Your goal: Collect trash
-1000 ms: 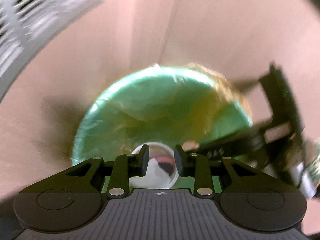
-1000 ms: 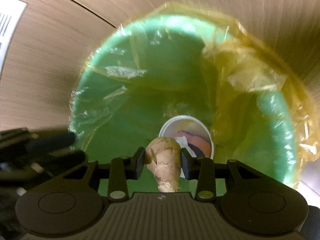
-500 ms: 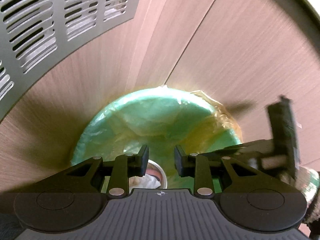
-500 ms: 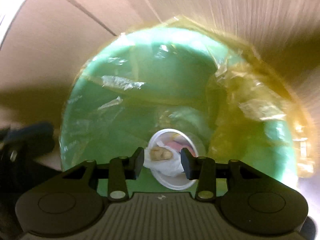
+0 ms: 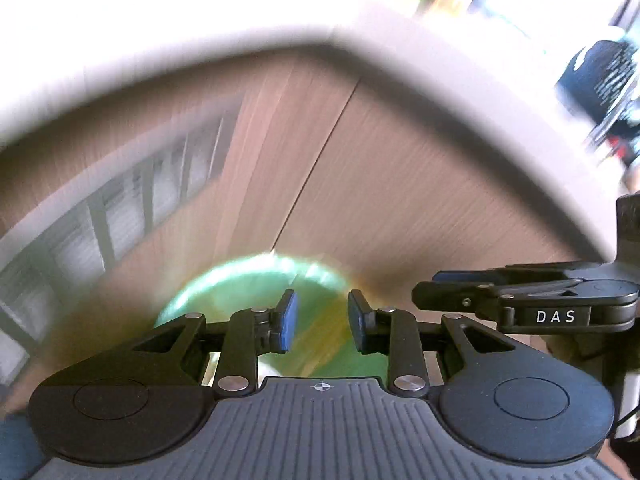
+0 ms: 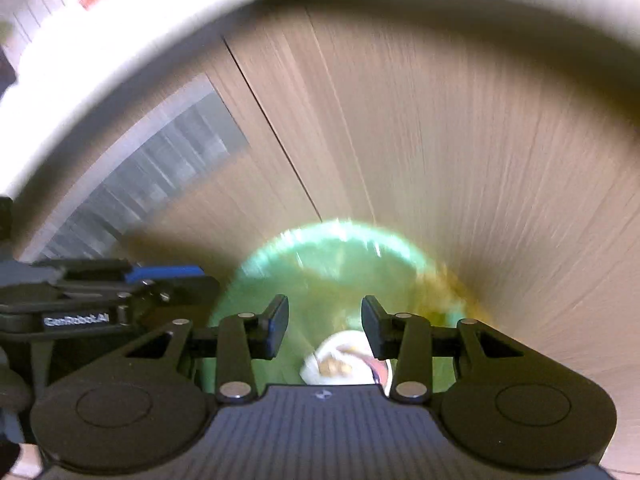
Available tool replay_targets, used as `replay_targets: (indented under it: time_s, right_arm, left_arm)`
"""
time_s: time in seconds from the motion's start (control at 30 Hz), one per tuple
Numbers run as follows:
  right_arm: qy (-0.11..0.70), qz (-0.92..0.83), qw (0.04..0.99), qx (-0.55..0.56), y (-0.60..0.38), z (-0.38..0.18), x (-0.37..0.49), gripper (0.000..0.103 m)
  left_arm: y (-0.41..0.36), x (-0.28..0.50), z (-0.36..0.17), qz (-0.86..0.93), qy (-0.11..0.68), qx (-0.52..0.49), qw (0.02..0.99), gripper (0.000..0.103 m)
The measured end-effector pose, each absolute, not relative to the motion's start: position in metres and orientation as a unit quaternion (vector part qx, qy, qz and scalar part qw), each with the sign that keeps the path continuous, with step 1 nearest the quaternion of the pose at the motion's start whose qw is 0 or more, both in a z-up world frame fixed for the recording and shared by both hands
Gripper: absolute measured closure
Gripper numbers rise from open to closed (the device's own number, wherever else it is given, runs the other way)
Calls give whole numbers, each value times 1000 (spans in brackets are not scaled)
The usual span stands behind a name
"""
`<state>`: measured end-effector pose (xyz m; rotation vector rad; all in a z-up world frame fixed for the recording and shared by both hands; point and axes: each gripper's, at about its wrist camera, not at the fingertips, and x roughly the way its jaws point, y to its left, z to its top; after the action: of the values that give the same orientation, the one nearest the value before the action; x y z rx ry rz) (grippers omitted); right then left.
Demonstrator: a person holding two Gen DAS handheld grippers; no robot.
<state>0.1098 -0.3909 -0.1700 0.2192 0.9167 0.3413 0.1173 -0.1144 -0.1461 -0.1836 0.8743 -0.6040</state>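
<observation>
Cup and scraps seen in green bin (image 6: 332,264), lower centre; left gripper (image 5: 319,322) and right gripper (image 6: 325,326) fingers released, empty; further trash unseen.

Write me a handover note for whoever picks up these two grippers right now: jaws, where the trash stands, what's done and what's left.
Left gripper: jaws open, nothing between them.
Right gripper: jaws open, nothing between them.
Green round bin with the yellowish plastic liner stands on the floor against the wood-grain cabinet front, below both grippers.
In the bin: a white round cup holding crumpled white paper and a beige lump; blur hides details.
Done: that trash is in the bin.
Left: find any further trash; none shows in either view.
</observation>
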Motion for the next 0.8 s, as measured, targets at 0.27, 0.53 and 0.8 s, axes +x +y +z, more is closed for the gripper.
replay_targets:
  time_s: [0.27, 0.53, 0.8]
  right_arm:
    - [272, 214, 936, 68, -352, -26, 82, 52]
    - [192, 253, 943, 96, -305, 64, 124, 47]
    - [215, 185, 956, 74, -271, 58, 214, 46]
  left_arm:
    - [-60, 99, -35, -306, 331, -157, 879, 72]
    - [16, 102, 60, -215, 252, -171, 928, 72]
    - [55, 145, 111, -145, 220, -153, 952, 72]
